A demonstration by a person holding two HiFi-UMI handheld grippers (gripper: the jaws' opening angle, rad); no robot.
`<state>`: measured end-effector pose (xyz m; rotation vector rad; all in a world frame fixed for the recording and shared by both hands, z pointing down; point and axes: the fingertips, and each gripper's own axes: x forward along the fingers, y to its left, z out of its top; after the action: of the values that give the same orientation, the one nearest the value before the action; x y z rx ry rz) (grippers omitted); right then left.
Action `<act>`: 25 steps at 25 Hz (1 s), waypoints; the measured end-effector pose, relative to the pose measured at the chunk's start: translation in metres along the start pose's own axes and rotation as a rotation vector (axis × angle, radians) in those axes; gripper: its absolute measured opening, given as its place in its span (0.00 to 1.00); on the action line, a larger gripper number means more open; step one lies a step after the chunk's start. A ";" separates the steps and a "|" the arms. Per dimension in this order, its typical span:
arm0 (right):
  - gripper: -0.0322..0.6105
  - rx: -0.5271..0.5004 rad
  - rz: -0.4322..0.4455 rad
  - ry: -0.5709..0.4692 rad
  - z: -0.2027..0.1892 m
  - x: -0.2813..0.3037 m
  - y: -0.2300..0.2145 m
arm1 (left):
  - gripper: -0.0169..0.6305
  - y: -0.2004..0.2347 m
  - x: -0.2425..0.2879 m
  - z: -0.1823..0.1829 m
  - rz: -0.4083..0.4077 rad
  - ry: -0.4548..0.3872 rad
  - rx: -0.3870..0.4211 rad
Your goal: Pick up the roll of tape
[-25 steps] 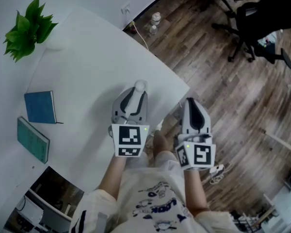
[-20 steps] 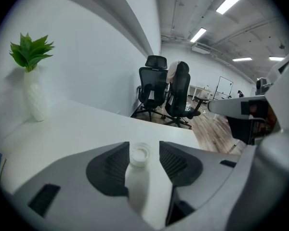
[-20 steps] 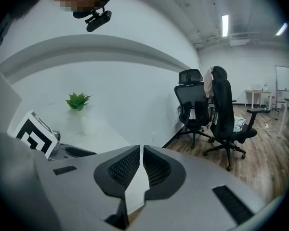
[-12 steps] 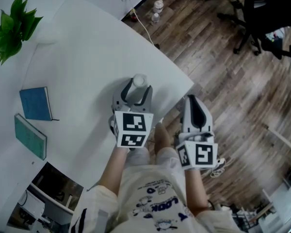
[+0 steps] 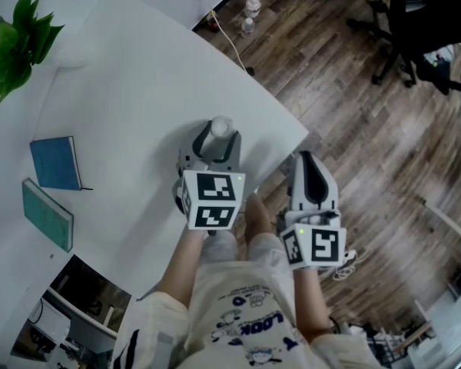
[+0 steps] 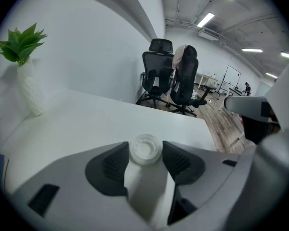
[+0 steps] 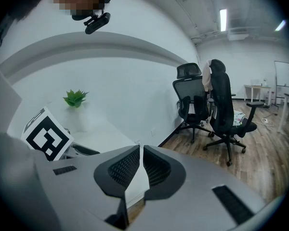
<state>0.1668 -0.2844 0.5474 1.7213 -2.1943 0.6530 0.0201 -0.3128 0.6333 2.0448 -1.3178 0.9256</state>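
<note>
tape roll (image 6: 145, 149) between left fingers (image 6: 116, 163), just opened

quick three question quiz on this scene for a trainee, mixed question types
1. Which thing lies between the left gripper's jaws? A) white roll of tape B) blue book C) green plant
2. True or false: the right gripper holds the roll.
3. Fill in: the roll rests on the white ____.
Key: 1 A, the jaws have just opened and stand apart on either side of it; 2 false; 3 table.

Left tool (image 6: 145, 146), jaws just opened, tape roll (image 6: 145, 151) between, white table (image 6: 82, 124)
</note>
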 end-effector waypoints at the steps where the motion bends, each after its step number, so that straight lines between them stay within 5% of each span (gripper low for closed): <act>1: 0.09 -0.001 -0.001 0.001 0.000 0.000 0.000 | 0.36 0.000 0.000 0.000 -0.001 0.000 0.001; 14: 0.09 -0.008 -0.002 -0.019 0.009 -0.004 -0.001 | 0.33 0.002 -0.009 0.007 0.014 -0.018 -0.007; 25: 0.09 -0.057 0.027 -0.148 0.069 -0.027 0.015 | 0.33 0.008 -0.086 0.075 0.058 -0.242 -0.023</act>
<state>0.1630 -0.2933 0.4724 1.7650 -2.3147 0.4779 0.0071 -0.3237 0.5200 2.1632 -1.5120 0.7001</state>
